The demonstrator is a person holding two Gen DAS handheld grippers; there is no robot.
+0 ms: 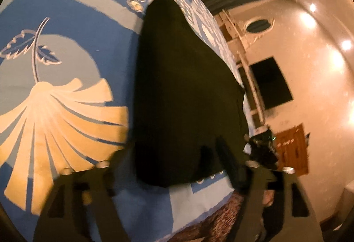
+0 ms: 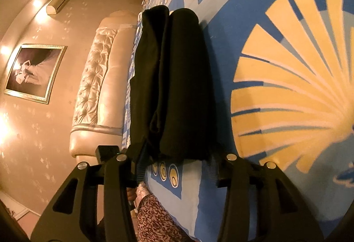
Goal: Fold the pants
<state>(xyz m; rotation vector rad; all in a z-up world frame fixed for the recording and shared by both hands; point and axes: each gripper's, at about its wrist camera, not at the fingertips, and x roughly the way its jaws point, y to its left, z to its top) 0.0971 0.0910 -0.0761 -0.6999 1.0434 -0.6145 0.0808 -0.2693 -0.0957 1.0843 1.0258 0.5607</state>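
Black pants lie folded lengthwise on a blue patterned bedspread, stretching away from both cameras. My left gripper is open, its fingers spread to either side of the near end of the pants. In the right wrist view the pants show as two legs side by side. My right gripper is open, its fingers straddling the near end of the pants, close to the fabric. Whether the fingertips touch the cloth is unclear.
The bed edge runs beside the pants, with a tufted cream headboard and a framed picture on the wall. A brown door and a dark opening are beyond the bed. A patterned dark red cloth lies below.
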